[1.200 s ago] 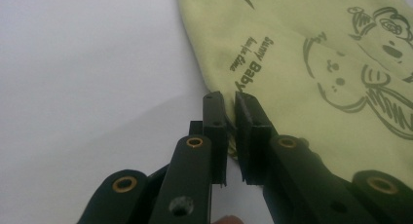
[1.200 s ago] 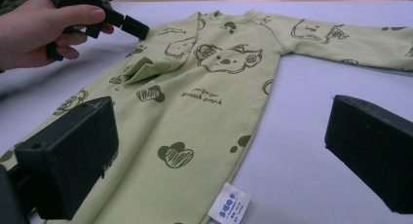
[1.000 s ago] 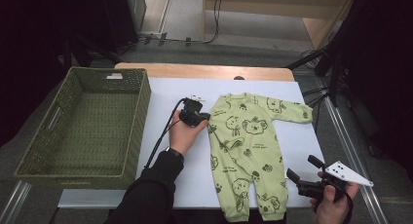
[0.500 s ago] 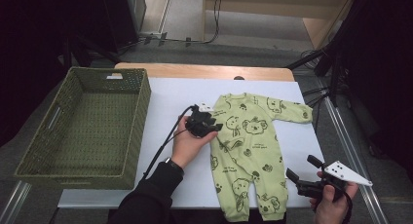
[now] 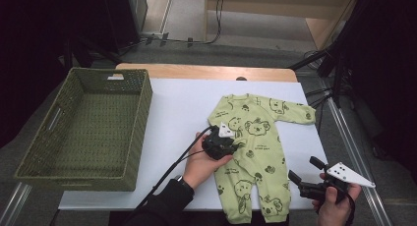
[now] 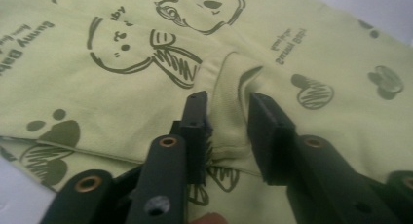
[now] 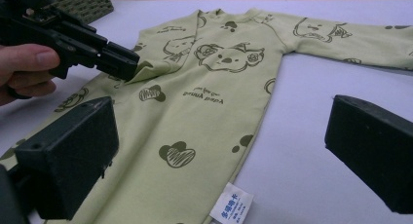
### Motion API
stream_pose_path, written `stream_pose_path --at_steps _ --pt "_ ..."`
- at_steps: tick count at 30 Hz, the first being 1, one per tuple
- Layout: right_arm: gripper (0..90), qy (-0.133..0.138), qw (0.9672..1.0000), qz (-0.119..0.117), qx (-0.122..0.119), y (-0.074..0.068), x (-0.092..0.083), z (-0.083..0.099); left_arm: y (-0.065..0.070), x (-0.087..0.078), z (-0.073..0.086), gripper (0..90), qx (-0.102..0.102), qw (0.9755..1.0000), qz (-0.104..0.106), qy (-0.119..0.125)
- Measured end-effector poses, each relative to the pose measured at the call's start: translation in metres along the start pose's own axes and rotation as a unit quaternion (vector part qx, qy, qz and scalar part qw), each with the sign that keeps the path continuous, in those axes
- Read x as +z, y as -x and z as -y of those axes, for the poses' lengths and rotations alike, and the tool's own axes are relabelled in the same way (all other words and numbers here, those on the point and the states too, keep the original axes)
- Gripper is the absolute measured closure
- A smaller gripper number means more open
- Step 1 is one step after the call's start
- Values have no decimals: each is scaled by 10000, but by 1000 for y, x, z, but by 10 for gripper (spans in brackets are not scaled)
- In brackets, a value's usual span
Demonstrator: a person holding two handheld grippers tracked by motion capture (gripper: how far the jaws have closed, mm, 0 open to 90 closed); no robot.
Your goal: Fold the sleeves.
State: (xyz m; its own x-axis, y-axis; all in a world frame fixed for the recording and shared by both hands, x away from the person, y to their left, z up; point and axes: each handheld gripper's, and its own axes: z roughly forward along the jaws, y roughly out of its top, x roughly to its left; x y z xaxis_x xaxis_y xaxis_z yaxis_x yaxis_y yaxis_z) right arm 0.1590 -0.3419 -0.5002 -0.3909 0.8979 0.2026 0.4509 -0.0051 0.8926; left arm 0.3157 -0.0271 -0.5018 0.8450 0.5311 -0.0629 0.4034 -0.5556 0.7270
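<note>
A light green baby romper [image 5: 253,152] with bear prints lies flat on the white table [image 5: 179,103], its one sleeve [image 5: 295,113] stretched out to the right. The other sleeve [image 6: 229,87] is folded in over the chest. My left gripper [image 5: 235,147] [image 6: 226,112] lies low over the romper's waist; its jaws have just been closing and now pinch a raised ridge of that sleeve's cuff. From the right gripper view the left gripper [image 7: 129,63] bites the fold's edge. My right gripper [image 5: 306,170] [image 7: 221,146] hovers open beside the romper's lower leg, holding nothing.
A large green woven basket [image 5: 140,123] stands on the table's left side. A white label [image 7: 231,204] sticks out of the romper's hem near the right gripper. The left gripper's cable [image 5: 167,174] trails back along the forearm. Bare tabletop lies between basket and romper.
The left gripper has moved right and toward the person, from the romper's upper left edge onto its body, bringing the sleeve over the chest. The right gripper has stayed put.
</note>
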Motion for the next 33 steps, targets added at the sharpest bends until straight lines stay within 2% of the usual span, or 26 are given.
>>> stream_pose_path --at_steps 2,3,4,6,9,15,19,23,25,27,28,29,30,31,33 --pt "0 0 10000 -7 12 0 0 0 2 0 1 780 177 9998 -56 -47" --pt "0 -2 10000 -10 18 1 1 0 2 0 1 864 162 9998 20 -75" --pt "0 -8 10000 -6 11 1 1 0 2 0 2 879 189 9998 44 -76" --pt "0 -3 10000 -9 15 1 1 0 2 -3 2 886 261 9996 29 -49" --pt "0 8 10000 -7 2 1 0 0 -1 -10 0 888 254 9997 43 13" --pt "0 1 10000 -7 17 1 1 0 -15 -35 -5 889 122 9998 -5 184" --pt "0 -12 10000 0 22 1 1 0 -20 -49 -10 889 140 9994 -16 331" --pt "0 -7 10000 -18 9 0 2 0 -15 -57 -17 889 469 9983 -141 324" --pt "0 -11 10000 -18 -10 0 2 0 -13 -56 -18 889 525 9983 -44 254" --pt "0 -12 10000 -10 10 0 2 0 -10 -47 -14 888 579 9982 125 -36" --pt "0 -17 10000 -10 29 0 2 0 -8 -41 -11 888 667 9975 140 -181" --pt "0 -18 10000 -12 21 0 2 0 -7 -34 -7 887 673 9969 215 -336" --pt "0 -12 10000 -17 8 0 2 0 -6 -28 -3 887 647 9963 303 -469" --pt "0 -11 10000 -20 9 0 2 0 -7 -23 0 887 670 9957 306 -553" --pt "0 -7 10000 -14 9 0 1 0 -7 -15 6 875 516 9960 389 -620"
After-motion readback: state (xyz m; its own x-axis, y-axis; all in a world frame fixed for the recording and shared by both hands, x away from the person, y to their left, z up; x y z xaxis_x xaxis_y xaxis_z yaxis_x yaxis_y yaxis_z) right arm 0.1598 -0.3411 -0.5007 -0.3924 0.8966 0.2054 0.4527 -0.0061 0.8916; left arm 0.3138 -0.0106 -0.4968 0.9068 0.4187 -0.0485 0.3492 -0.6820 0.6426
